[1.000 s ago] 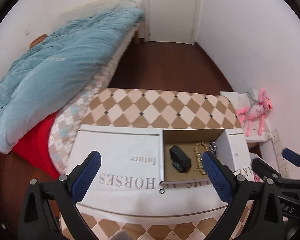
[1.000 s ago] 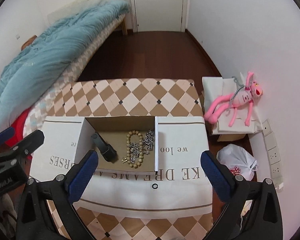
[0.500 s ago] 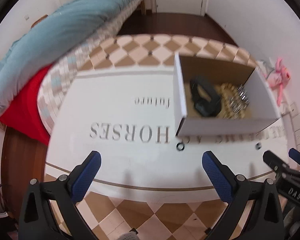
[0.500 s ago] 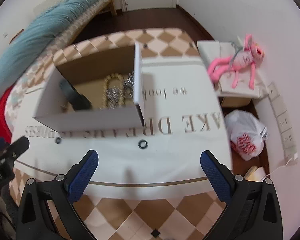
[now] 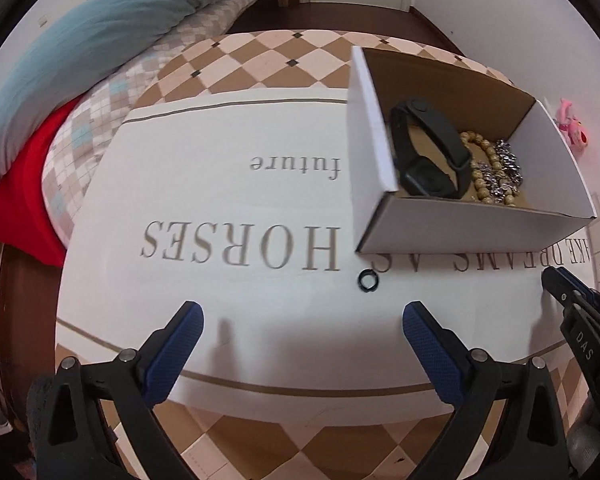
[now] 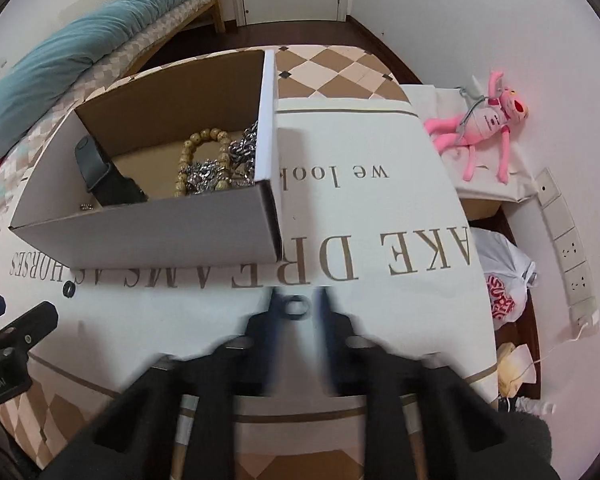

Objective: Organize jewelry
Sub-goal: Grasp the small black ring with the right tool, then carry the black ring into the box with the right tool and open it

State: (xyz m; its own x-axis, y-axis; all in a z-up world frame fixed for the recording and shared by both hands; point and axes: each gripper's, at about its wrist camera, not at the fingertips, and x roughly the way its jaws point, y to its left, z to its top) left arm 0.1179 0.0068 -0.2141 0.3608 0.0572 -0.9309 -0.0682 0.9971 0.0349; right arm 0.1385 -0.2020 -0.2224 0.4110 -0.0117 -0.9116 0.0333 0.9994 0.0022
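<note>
A white cardboard box (image 5: 452, 236) (image 6: 148, 236) stands on a white lettered cloth. In it lie a black watch band (image 5: 428, 152) (image 6: 104, 176), a wooden bead bracelet (image 5: 480, 168) (image 6: 196, 148) and silver chain jewelry (image 5: 504, 172) (image 6: 236, 152). One black ring (image 5: 367, 281) (image 6: 67, 291) lies on the cloth ahead of my open, empty left gripper (image 5: 302, 328). A second black ring (image 6: 296, 307) lies between the fingers of my right gripper (image 6: 298, 312), whose blurred jaws stand narrowly apart around it.
The cloth (image 5: 220, 216) covers a checkered table (image 5: 260, 60). A bed with a blue quilt (image 5: 80, 52) is at the left. A pink plush toy (image 6: 484, 120), a plastic bag (image 6: 500, 280) and wall sockets (image 6: 572, 248) are to the right.
Both grippers have moved down and closer to the cloth. The right gripper's jaws have closed from wide open to a narrow gap around the second ring. The left gripper stays open.
</note>
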